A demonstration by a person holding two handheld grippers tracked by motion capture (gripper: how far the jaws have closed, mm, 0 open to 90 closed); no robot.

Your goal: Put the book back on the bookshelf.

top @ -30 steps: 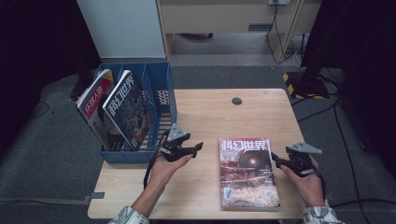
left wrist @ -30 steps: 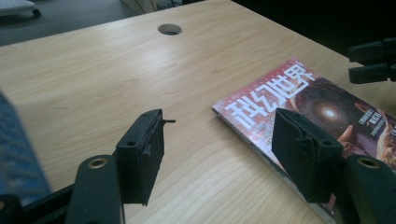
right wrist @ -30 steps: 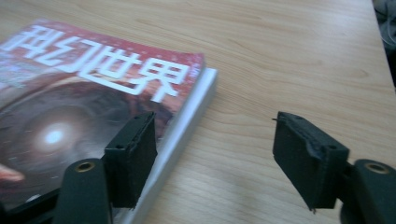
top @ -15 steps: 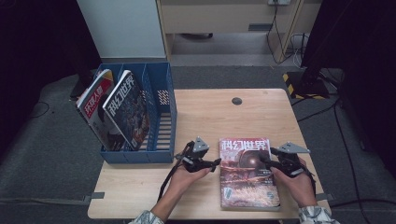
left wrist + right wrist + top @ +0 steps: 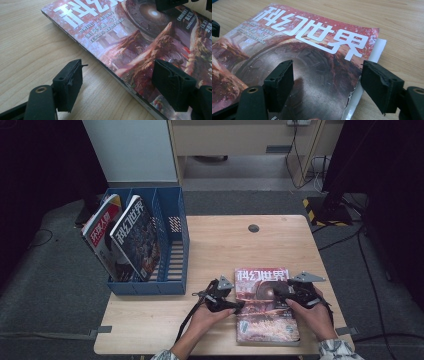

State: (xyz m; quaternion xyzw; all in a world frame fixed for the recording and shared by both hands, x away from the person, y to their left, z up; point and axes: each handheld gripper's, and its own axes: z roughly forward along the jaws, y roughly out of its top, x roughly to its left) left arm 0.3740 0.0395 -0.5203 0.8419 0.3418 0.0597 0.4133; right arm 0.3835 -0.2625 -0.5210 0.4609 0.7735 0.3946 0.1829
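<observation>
A science-fiction magazine with a red cover lies flat on the front right of the wooden table. My left gripper is low at its left edge. In the left gripper view the jaws stand open astride the magazine's spine, one over wood, one over the cover, pressing on nothing. They have just been opening. My right gripper rests over the cover's right half. Its jaws have just been opening too and stand open across the magazine's right edge, without gripping it.
A blue file rack stands at the table's left, holding two upright magazines; its right compartment has room. A dark round grommet sits near the far edge. Bare wood lies between rack and magazine.
My left hand moved right from beside the rack down to the magazine's left edge. My right hand shifted left onto the cover.
</observation>
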